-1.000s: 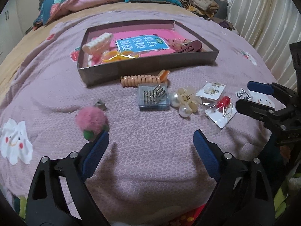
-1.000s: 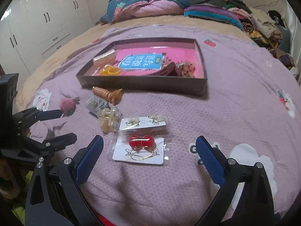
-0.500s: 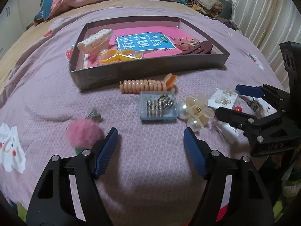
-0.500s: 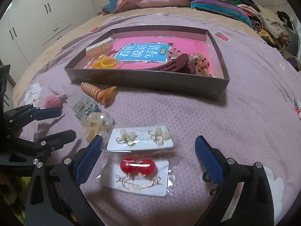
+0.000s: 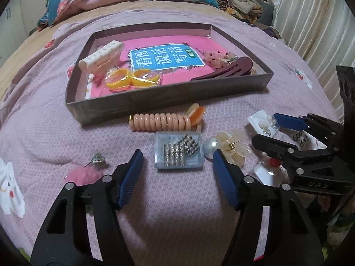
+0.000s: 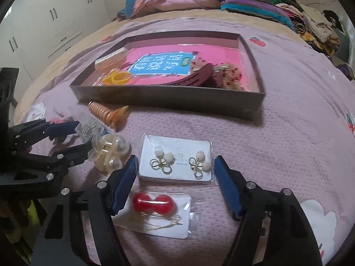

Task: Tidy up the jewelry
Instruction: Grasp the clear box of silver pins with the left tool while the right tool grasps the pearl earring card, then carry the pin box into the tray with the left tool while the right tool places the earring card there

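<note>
**Mei:** Both hand-held grippers have come forward and lower since a second ago. Now the left hand-held gripper (image 5: 177, 163) straddles the clear box of rhinestone clips (image 5: 179, 152), and the right hand-held gripper (image 6: 175, 169) brackets the card of pearl bow earrings (image 6: 176, 162). Each is spread wide with nothing in its grasp.

**Jun:** So two pickups, judging by that. Where do the pieces go?

**Mei:** Probably into the shallow cardboard tray (image 5: 168, 98) further up the bed (image 5: 44, 115), which already has yellow bangles (image 5: 131, 80) and a maroon hair clip (image 5: 224, 72) in it.

**Jun:** Any advice for the card?

**Mei:** It lies flat in a slippery sleeve on soft bedding. I'd press the fingertips down into the blanket beside both short edges, then close slowly so the card bows up rather than skidding away.

**Jun:** And the red bead earrings (image 6: 154, 204)?

**Mei:** That card sits just below, overlapping the near edge, so keep clear of it. On the left, watch the pearl claw clip (image 5: 228, 148) just beside the box.
</note>
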